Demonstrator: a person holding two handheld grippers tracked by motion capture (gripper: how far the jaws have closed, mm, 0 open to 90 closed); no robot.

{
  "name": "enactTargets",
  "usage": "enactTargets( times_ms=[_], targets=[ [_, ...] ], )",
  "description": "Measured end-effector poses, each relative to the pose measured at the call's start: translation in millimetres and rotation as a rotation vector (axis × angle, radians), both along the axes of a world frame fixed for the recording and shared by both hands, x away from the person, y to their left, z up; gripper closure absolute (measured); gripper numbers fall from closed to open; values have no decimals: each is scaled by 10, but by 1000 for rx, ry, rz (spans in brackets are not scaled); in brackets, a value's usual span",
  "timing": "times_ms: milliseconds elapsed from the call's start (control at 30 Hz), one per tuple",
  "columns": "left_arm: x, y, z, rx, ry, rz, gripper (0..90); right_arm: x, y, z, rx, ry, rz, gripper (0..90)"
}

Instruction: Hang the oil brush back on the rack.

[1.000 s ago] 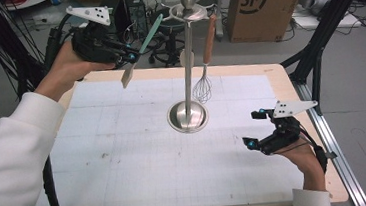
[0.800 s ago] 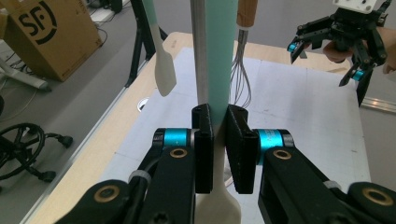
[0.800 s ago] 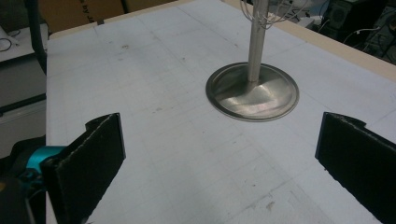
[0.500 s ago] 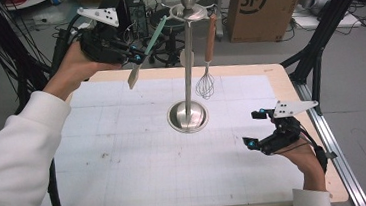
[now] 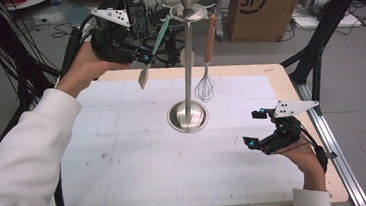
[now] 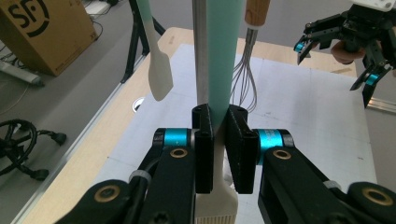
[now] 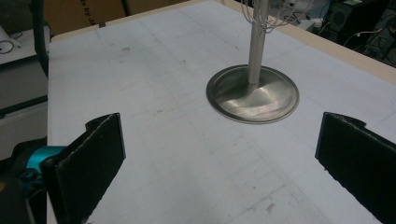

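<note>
Right tool, nearest the person at about 4 o'clock on the white gridded surface: jaws spread wide with nothing between them, parked low over the surface. In the right gripper view the round steel base of the stand lies ahead of it, well apart.

Mid-surface: tall polished steel utensil stand with a round base and ball-topped hanger disc, upright at centre. A wire whisk with a brown wooden handle hangs from the disc on its 2 o'clock side, clear of the surface.

Far side, about 11 o'clock: left tool is raised and clenched on a teal-handled spatula with a cream flat blade. The left gripper view shows both pads pressed on the spatula near where handle meets blade. The handle tip is up by the rim of the hanger disc; whether it is hooked on cannot be told. The blade hangs in the air, tilted.

A second cream-bladed spatula hangs beyond the pole in the left gripper view.

Judgement: whisk and one spatula hung. The teal spatula appears to be in transfer at the disc. Remaining: seat it, release, withdraw.
</note>
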State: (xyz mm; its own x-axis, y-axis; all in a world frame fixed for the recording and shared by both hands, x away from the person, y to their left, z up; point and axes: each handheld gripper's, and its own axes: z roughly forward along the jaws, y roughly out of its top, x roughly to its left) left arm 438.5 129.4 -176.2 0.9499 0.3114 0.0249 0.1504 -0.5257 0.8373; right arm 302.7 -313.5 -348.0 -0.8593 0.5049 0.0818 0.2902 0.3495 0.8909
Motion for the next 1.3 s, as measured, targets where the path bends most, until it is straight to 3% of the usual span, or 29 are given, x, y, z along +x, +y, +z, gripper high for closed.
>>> enactTargets(
  times_ms=[367, 400, 567, 667, 733, 800, 867, 900, 1067, 1300],
  targets=[
    [22, -42, -41, 15, 7, 4, 805, 45, 29, -12, 3, -6, 10, 0],
    [21, -41, -44, 25, -5, 15, 776, 46, 33, -15, -2, 2, 12, 0],
    [-18, -3, -48, 34, 9, 7, 547, 86, 61, -7, 2, -8, 15, 0],
    [-93, 44, -40, 58, -5, 36, 386, 102, 87, 4, 6, -8, 17, 1],
    [-139, 95, -50, 44, -18, 42, 328, 109, 100, 0, 5, -9, 18, 0],
    [-188, 170, -97, 23, 3, 40, 236, 101, 107, -2, -1, -1, 16, 0],
    [-220, 230, -132, 63, -10, 57, 199, 94, 108, -10, 1, -5, 15, 0],
    [-235, 272, -153, 62, -15, 67, 153, 86, 109, -12, 2, 3, 16, 0],
    [-359, 524, -289, 12, -8, 84, 16, 56, 88, -22, -4, 6, 1, 0],
    [-576, 811, -452, -36, -31, 103, 16, 23, 48, -10, 3, 0, -32, 0]
  ],
)
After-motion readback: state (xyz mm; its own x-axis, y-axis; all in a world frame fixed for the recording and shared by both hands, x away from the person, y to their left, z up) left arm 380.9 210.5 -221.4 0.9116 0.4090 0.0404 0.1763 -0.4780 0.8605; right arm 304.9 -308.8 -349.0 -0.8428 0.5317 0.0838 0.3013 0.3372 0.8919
